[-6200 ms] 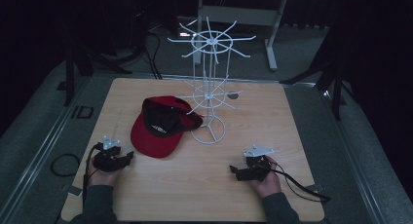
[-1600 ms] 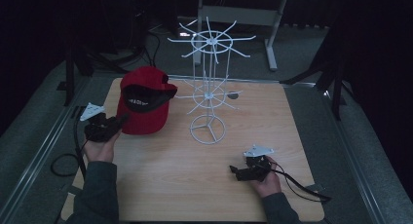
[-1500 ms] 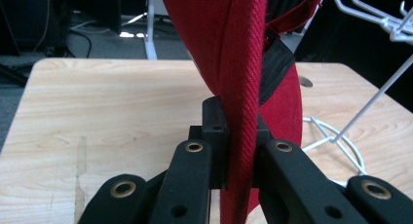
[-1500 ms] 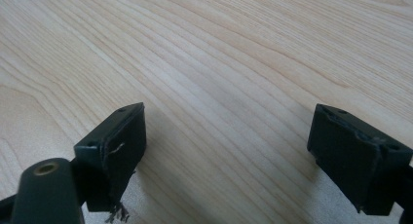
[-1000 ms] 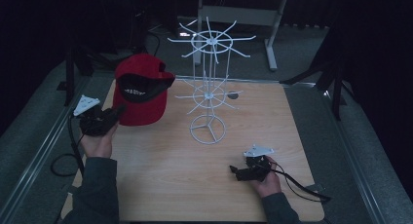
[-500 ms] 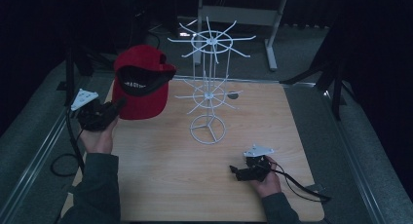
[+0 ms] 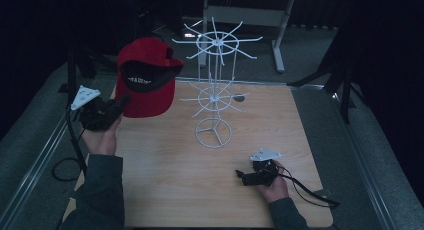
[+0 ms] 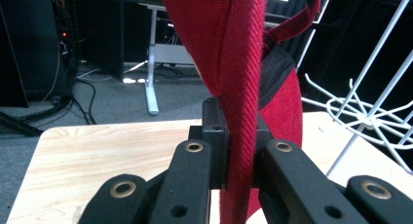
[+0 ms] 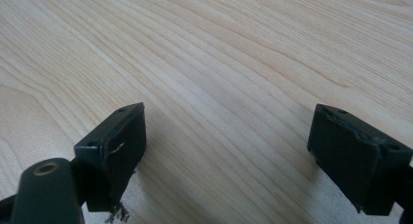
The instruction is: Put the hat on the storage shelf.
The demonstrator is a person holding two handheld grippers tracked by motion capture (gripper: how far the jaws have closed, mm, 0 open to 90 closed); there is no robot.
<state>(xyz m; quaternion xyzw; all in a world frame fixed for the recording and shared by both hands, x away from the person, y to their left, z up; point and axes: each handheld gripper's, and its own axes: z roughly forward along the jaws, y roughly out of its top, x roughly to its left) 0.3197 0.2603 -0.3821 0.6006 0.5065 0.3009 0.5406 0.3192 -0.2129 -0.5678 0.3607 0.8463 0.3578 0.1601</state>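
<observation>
Left gripper view | red cap (image 8: 238,87) brim clamped between fingers (image 8: 214,136)

My left gripper (image 8: 234,146) is matte black, its linkage arms pinned with brass-ringed rivets; a grey three-cornered plate sits on top; my right gripper (image 9: 229,151) has scuffed square pads and a black cable; my sleeves are dark grey.
</observation>
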